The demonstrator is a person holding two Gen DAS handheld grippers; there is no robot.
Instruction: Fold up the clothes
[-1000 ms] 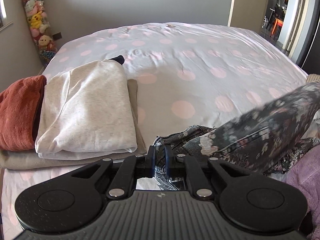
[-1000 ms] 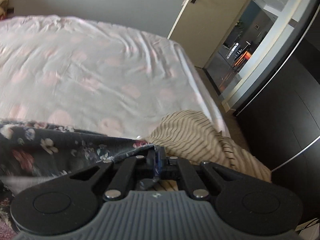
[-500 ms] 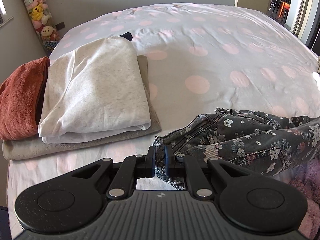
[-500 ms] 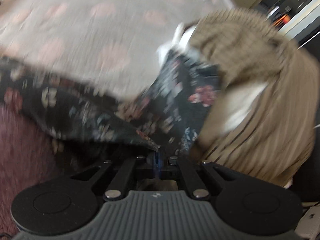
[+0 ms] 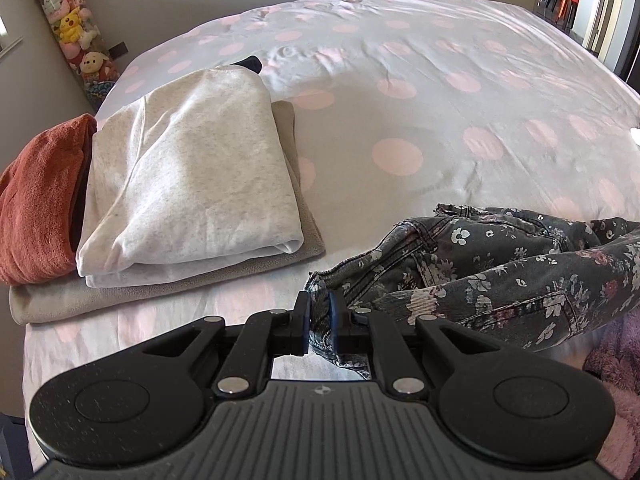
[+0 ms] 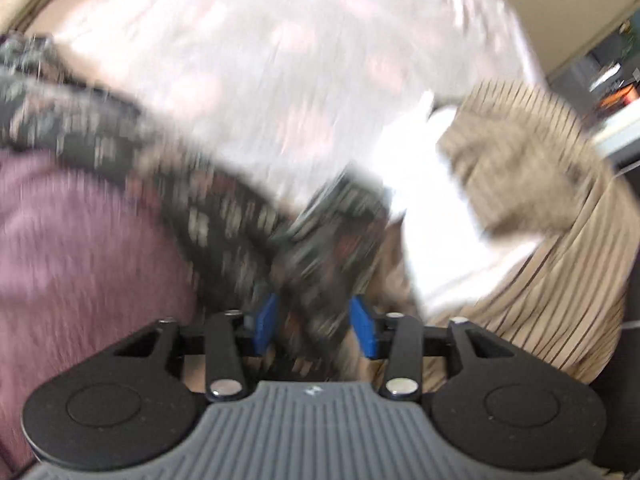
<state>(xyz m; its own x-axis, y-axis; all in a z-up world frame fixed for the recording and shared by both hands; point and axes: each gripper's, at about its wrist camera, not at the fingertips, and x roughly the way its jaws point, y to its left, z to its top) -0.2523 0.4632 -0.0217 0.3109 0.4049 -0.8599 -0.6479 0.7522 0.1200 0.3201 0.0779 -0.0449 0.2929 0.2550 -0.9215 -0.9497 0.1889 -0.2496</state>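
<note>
Dark floral jeans (image 5: 500, 272) lie crumpled on the near right of the bed. My left gripper (image 5: 319, 312) is shut on one edge of them, close above the sheet. The right wrist view is badly blurred. There my right gripper (image 6: 314, 320) has its blue pads (image 6: 266, 322) spread apart, with a bunch of the floral jeans (image 6: 224, 208) lying loose between them. Left of the jeans stands a folded stack: a pale grey sweatshirt (image 5: 192, 176) on a beige fleece (image 5: 160, 292).
A rust-red towel (image 5: 36, 208) sits at the stack's left end. The bed (image 5: 400, 80) has a pink-dotted sheet. A purple fuzzy garment (image 6: 80, 248) and a beige striped garment (image 6: 540, 184) with white cloth (image 6: 440, 200) lie near the right gripper. Plush toys (image 5: 76, 28) hang at the far left wall.
The jeans dropped from being stretched in the air onto the bed. My right gripper swung down and opened its pads. The left gripper kept its hold and sank a little.
</note>
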